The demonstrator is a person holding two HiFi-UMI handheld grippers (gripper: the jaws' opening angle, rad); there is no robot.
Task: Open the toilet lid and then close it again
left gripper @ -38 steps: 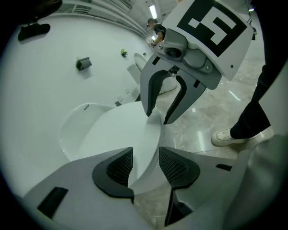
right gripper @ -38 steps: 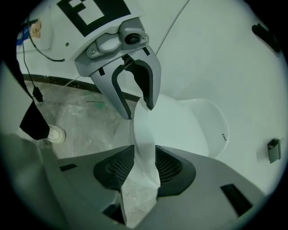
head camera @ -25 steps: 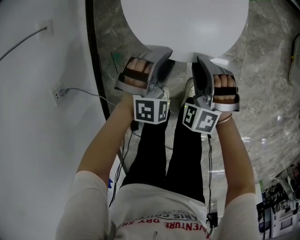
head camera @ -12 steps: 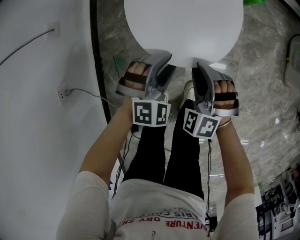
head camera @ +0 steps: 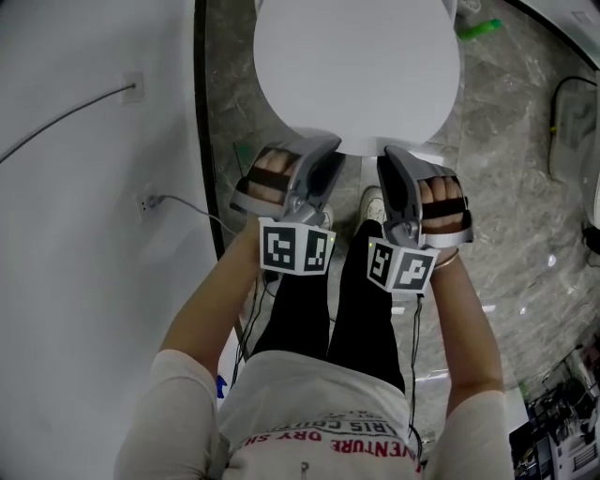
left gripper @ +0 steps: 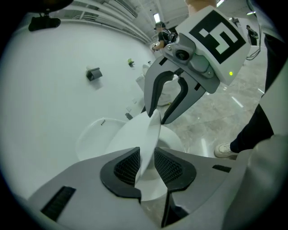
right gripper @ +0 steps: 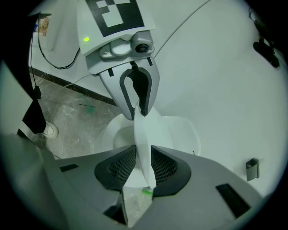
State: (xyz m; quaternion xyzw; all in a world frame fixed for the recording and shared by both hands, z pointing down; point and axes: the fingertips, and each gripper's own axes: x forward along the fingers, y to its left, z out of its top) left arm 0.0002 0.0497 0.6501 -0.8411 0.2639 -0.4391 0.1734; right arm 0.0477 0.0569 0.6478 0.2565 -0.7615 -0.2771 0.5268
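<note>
Nearest: the person's legs (head camera: 300,319), standing at the lid's 6 o'clock.

Left claw (head camera: 325,157) sits on the toilet lid (head camera: 356,66) rim at its 7 o'clock, right claw (head camera: 392,164) at its 5 o'clock. Both claws are closing, with the lid's edge pinched between the pads.

The two-point hold probably keeps the lid from twisting as it swings on its hinge. The lid is tilted up off the bowl (left gripper: 92,137), which shows beneath it.

Farther, at 1 o'clock, a green item (head camera: 480,28) lies on the floor (head camera: 525,187).

Against a second ago: the lid is higher and its oval looks shorter, and both claws have risen with it.
</note>
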